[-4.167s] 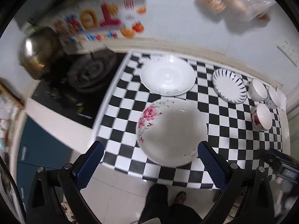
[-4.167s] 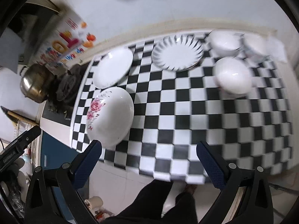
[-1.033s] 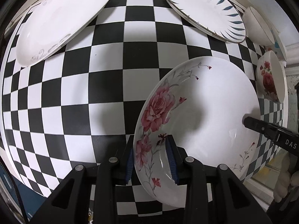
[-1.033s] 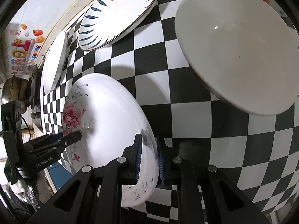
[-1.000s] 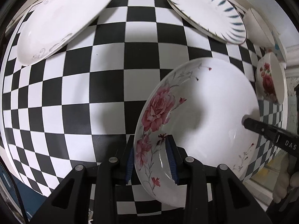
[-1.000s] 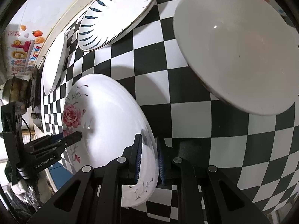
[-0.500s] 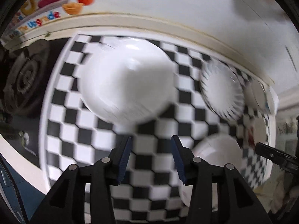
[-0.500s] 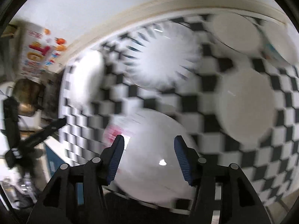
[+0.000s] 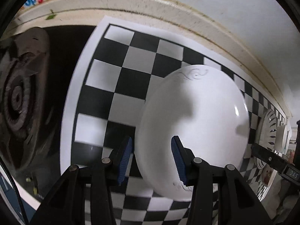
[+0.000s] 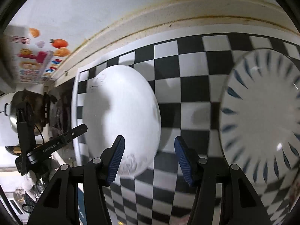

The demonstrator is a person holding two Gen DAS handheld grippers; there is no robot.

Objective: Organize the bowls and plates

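Note:
A plain white plate (image 9: 195,127) with a faint grey scroll on its rim lies on the checkered counter mat (image 9: 116,86). My left gripper (image 9: 151,155) is open, its blue pads either side of the plate's near left rim. The same plate shows in the right wrist view (image 10: 121,123). My right gripper (image 10: 149,155) is open, straddling the plate's right rim. A white plate with blue leaf strokes (image 10: 262,120) lies to the right. The rose-patterned plate (image 9: 267,174) shows only as a sliver at the far right.
A black stove burner (image 9: 20,97) sits left of the mat. A metal pot (image 10: 15,110) stands on the stove. White bowls (image 9: 282,138) stand at the far right by the wall. The cream wall ledge (image 9: 168,15) runs behind the mat.
Both grippers let go of the rose-patterned plate, opened, and moved up-left to the plain white plate, which now sits between their fingers.

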